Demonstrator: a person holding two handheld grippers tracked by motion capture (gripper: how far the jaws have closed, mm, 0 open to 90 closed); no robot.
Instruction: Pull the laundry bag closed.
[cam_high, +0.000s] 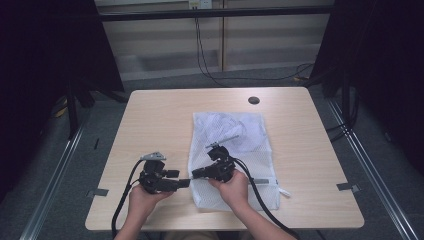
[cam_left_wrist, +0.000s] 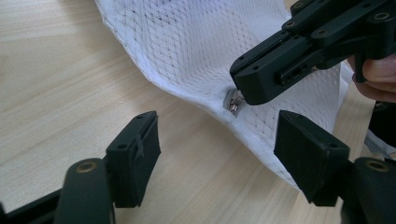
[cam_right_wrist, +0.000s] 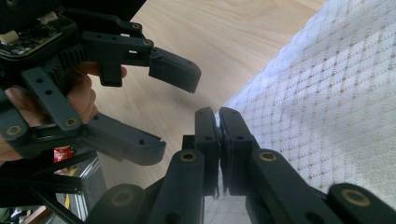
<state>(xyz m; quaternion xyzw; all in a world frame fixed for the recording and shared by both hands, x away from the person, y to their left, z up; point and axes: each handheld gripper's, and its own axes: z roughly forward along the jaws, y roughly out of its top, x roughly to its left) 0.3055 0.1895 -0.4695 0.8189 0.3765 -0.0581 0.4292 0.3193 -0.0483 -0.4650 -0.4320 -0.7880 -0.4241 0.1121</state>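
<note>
Right claw (cam_left_wrist: 240, 93) clamped zipper pull (cam_left_wrist: 233, 101) at mesh bag (cam_high: 235, 145) near-left corner; left claw (cam_left_wrist: 217, 154) gaped, empty; next: pinch bag edge, then unzip rightward.

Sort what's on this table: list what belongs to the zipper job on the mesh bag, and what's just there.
In the job:
- white mesh laundry bag
- its metal zipper pull, at the bag's edge
- right gripper, shut at the zipper
- left gripper, fingers open beside it

Just there:
- dark round cap at the table's far edge
- cables on the floor beyond

Black left gripper (cam_high: 184, 183), brass screws, trailing black cable
</note>
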